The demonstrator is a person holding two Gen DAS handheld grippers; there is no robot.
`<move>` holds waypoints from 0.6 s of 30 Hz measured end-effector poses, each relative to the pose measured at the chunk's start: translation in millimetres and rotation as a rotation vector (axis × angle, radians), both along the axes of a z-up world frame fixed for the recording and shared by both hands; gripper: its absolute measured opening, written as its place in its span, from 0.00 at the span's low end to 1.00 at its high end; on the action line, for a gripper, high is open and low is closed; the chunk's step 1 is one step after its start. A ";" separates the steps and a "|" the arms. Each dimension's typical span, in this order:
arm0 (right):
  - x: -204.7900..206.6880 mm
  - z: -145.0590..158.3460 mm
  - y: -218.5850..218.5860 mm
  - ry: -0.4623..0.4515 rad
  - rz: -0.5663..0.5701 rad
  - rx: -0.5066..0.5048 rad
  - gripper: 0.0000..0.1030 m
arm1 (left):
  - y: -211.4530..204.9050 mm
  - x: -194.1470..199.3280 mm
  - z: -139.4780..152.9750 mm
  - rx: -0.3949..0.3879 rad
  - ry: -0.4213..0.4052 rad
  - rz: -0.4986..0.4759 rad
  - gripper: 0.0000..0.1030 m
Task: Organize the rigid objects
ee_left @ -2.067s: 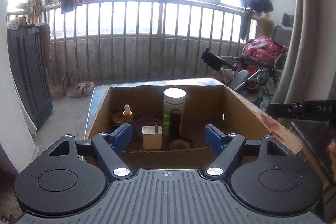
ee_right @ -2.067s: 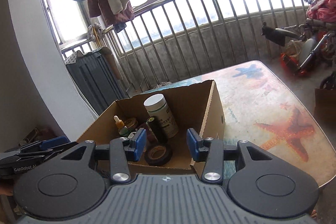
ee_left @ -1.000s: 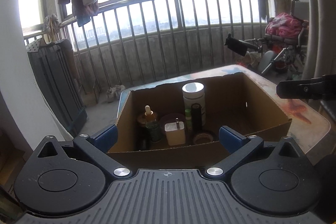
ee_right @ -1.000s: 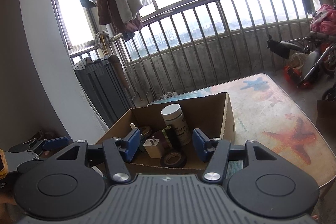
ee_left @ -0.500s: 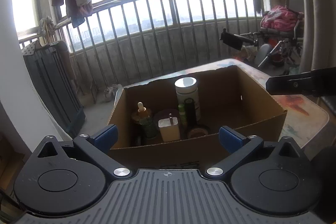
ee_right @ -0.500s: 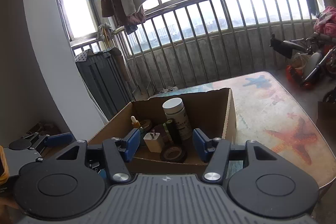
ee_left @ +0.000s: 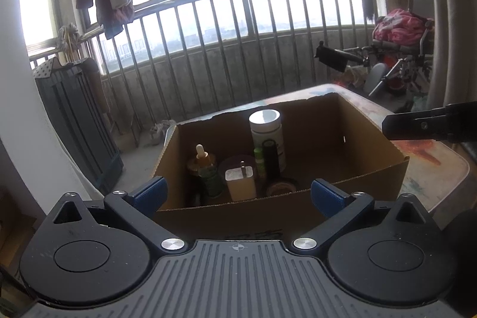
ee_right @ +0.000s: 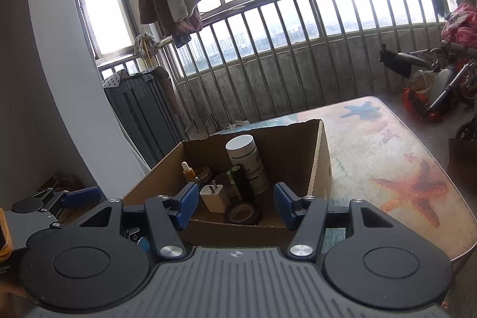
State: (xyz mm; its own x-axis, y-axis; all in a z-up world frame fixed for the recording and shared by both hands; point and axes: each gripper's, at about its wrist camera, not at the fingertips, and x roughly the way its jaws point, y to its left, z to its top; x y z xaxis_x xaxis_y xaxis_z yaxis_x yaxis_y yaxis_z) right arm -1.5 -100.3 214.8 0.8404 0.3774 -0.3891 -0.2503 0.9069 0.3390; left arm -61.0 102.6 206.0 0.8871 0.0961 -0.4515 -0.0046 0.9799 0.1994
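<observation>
Left wrist view: the left gripper [ee_left: 237,194] is held wide open and empty, short of the near wall of the cardboard box [ee_left: 372,151]. The box stands on the table [ee_left: 441,169], and the rigid objects are gathered in its left half, at about twelve o'clock from the gripper. The white-capped bottle [ee_left: 266,136] stands tallest at the back; it is judged light, stiff and smooth-sided, best taken across the body below the cap. The dropper bottle [ee_left: 204,166], at eleven o'clock, is probably glass and fragile, so its shoulder rather than its rubber bulb should be gripped. The plug adapter [ee_left: 241,182] is boxy and hard, and its flat faces should suit the pads. The black cylinder [ee_left: 270,160] is slim and could tip. The tape roll [ee_left: 281,187] is partly hidden behind the near wall, as are all the objects' bases. A round dark item behind the adapter cannot be identified. At three o'clock, a black bar of the other gripper is cut off by the frame.

Right wrist view: the right gripper [ee_right: 235,206] is seen about half open, with nothing between its pads. The same objects lie at twelve o'clock inside the box. Here the tape roll is shown lying flat against the near wall; a grip across its rim is judged awkward. The bottle's label cannot be read. At nine o'clock, only one blue pad of the left gripper is shown.
</observation>
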 end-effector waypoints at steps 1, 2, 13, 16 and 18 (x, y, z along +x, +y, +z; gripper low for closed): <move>0.1 0.0 0.0 0.000 -0.001 0.001 0.58 | -0.2 -0.1 -0.3 -0.001 0.000 0.000 1.00; 0.2 0.0 -0.2 0.000 0.001 -0.001 0.58 | -0.1 -0.1 -0.5 0.000 0.000 0.002 1.00; 0.2 -0.9 1.4 0.000 0.000 -0.002 0.58 | 1.3 1.6 -3.1 -0.002 0.003 0.010 1.00; 0.7 -0.9 1.9 0.002 0.002 -0.002 0.58 | 1.8 1.3 -3.9 -0.006 0.003 0.010 1.00; 0.7 -1.2 2.6 0.002 0.005 -0.002 0.58 | 1.8 1.4 -4.0 -0.006 0.003 0.012 1.00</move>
State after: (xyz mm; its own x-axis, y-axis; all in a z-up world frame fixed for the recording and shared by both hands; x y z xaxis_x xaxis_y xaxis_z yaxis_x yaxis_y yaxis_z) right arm -0.8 -97.7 213.7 0.8379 0.3806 -0.3912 -0.2539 0.9063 0.3379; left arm -59.6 104.5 202.0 0.8843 0.1045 -0.4551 -0.0161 0.9809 0.1939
